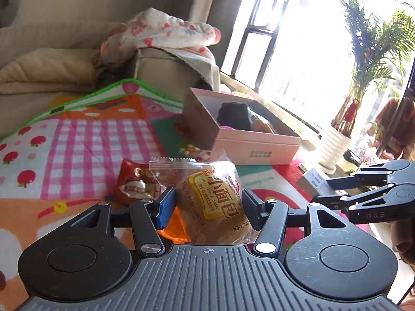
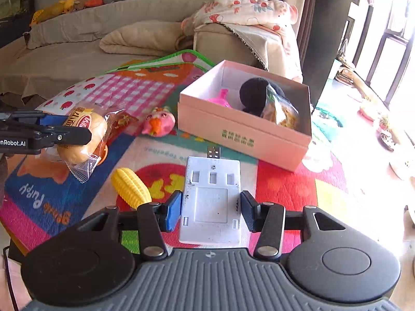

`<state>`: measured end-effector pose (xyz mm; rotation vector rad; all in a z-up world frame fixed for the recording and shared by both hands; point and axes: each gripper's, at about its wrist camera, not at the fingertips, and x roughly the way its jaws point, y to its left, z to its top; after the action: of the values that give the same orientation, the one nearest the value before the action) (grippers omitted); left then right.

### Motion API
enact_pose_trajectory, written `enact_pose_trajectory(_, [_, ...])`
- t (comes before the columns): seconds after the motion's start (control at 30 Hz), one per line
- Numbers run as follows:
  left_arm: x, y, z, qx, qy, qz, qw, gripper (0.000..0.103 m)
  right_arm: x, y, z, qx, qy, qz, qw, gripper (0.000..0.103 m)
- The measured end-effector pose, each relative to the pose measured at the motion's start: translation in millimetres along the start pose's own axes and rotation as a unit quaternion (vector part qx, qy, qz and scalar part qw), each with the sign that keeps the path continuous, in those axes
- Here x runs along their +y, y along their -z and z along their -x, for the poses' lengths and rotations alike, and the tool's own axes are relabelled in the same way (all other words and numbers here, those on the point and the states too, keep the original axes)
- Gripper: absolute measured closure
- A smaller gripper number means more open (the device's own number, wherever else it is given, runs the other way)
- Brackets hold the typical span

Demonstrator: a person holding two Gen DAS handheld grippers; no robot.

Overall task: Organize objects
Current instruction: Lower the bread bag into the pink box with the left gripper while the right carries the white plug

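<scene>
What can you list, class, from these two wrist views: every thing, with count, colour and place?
packaged bread roll: one, golden in a clear wrapper, between the left gripper's fingers
USB device: one, white, between the right gripper's fingers
box: one, pink, open, on the mat
black plush: one, in the box
pink toy: one, in the box
snack bag: one, clear, in the box
toy corn: one, yellow, on the mat
pig toy: one, pink, left of the box
red packet: one, behind the roll
play mat: one, multicoloured
potted palm: one, by the window
left gripper: one, black
right gripper: one, black
</scene>
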<state>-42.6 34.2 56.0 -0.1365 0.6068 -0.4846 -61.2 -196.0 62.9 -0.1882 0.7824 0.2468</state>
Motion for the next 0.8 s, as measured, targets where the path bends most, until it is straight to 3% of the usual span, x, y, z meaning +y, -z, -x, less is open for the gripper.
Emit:
enact_pose_trajectory(0.1, [-23.0, -13.4, -5.8, -0.005, 0.022, -0.008, 0.9997, 0.042, -10.3, 21.4, 1.3, -0.009, 0.009, -0.021, 1.0, 0.055])
enact_pose_trajectory(0.3, [-53.1, -58.1, -37.3, -0.038, 0.024, -0.033, 0.9985, 0.042, -21.9, 42.0, 3.0, -0.049, 0.019, -0.052, 0.997, 0.055])
enact_pose_trajectory(0.5, [-60.0, -125.7, -110.3, -0.071, 0.019, -0.02, 0.9971, 0.042, -22.6, 48.8, -0.3, -0.07, 0.023, -0.06, 0.996, 0.055])
enact_pose_trajectory(0.6, [-58.0, -139.7, -162.3, -0.015, -0.002, -0.016, 0.9998, 0.042, -20.1, 51.7, 3.0, -0.079, 0.032, -0.054, 0.995, 0.055])
enact_pose_trajectory(0.7, [-55.3, -131.8, -201.7, 0.047, -0.027, -0.039, 0.9978, 0.042, -19.0, 52.3, 7.3, -0.092, 0.042, -0.041, 0.994, 0.055])
enact_pose_trajectory(0.8, [-52.5, -122.3, -207.4, 0.048, -0.042, -0.065, 0.9959, 0.041, -19.6, 51.8, 3.5, -0.086, 0.041, -0.031, 0.995, 0.055])
